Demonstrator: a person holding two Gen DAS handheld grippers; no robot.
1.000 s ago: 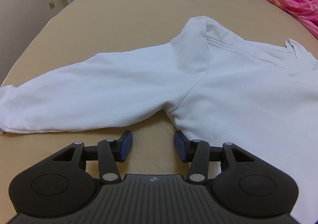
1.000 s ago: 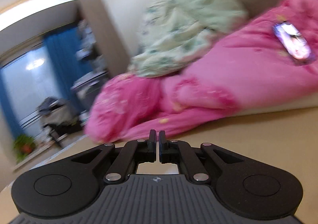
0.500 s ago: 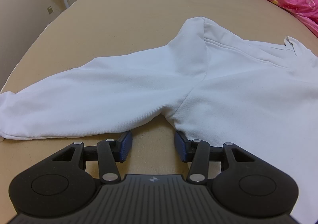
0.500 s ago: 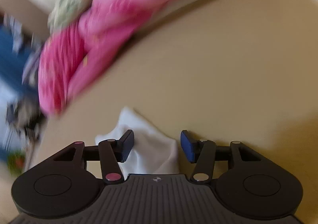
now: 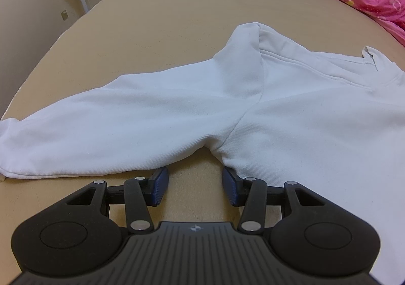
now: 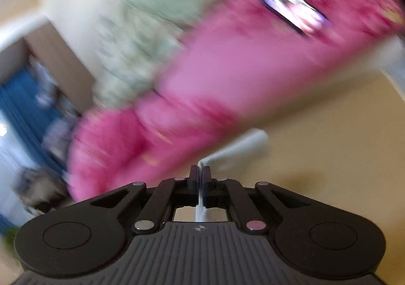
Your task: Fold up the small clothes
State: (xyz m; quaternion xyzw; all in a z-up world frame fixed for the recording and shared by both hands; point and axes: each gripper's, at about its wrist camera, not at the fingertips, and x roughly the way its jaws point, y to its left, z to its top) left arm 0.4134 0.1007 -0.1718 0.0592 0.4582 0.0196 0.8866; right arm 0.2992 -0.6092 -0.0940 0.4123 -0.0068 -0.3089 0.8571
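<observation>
The white sweatshirt (image 5: pixel 291 118) lies flat on the tan bed (image 5: pixel 177 11), its body toward the right edge and one long sleeve (image 5: pixel 114 130) stretched out toward the left edge. My left tongs (image 5: pixel 193 186) hang spread over bare mattress just short of the armpit, gripping nothing. My right tongs (image 6: pixel 200 178) have just snapped closed and now pinch a thin fold of white cloth (image 6: pixel 235 150), which shows between the pads and trails ahead; that view is badly blurred, so I cannot tell which part of the garment it is. Beyond it a pink quilt (image 6: pixel 227 69) is heaped at the far side. To fold well, I judge I should lift the pinched edge low and slowly, carry it across the body, and use my left tongs to pin the fabric near the armpit so nothing drags.
</observation>
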